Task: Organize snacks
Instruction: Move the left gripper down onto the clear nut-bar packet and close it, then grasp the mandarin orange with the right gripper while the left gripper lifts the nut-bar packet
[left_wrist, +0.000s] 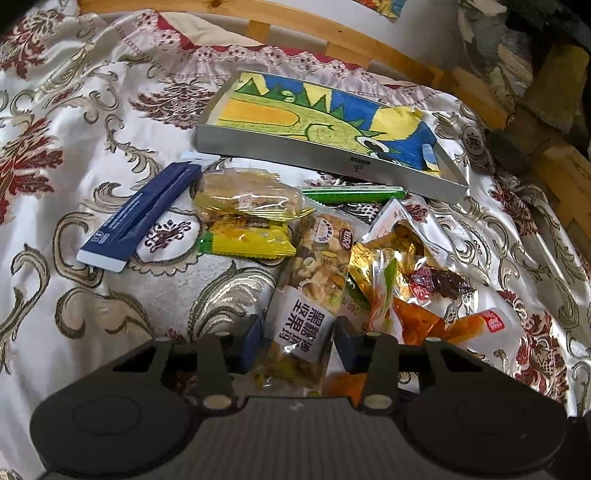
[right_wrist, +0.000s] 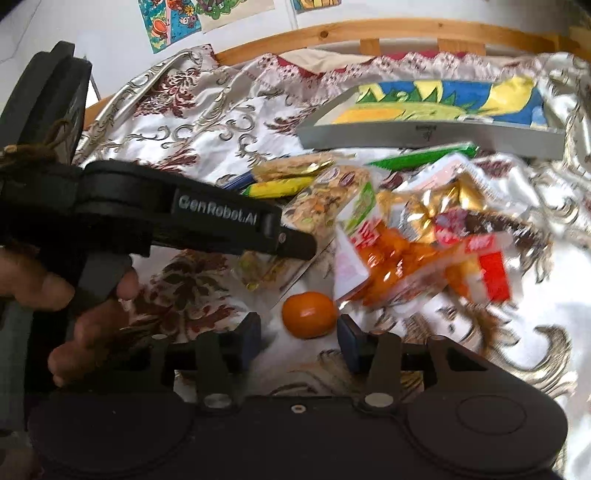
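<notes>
Closing on a nut bar and a small orange

My left gripper (left_wrist: 299, 341) is clamping the near end of the clear crinkly nut-bar packet (left_wrist: 314, 291), stiff but slippery. My right gripper (right_wrist: 299, 338) is bracketing the round orange fruit (right_wrist: 309, 314), jaws apart; the grey tray (left_wrist: 317, 157) is lying far behind.

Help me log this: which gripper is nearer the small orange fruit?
Right. The right gripper has its jaws on either side of the orange fruit; the left gripper is beyond it at the nut bar.
</notes>
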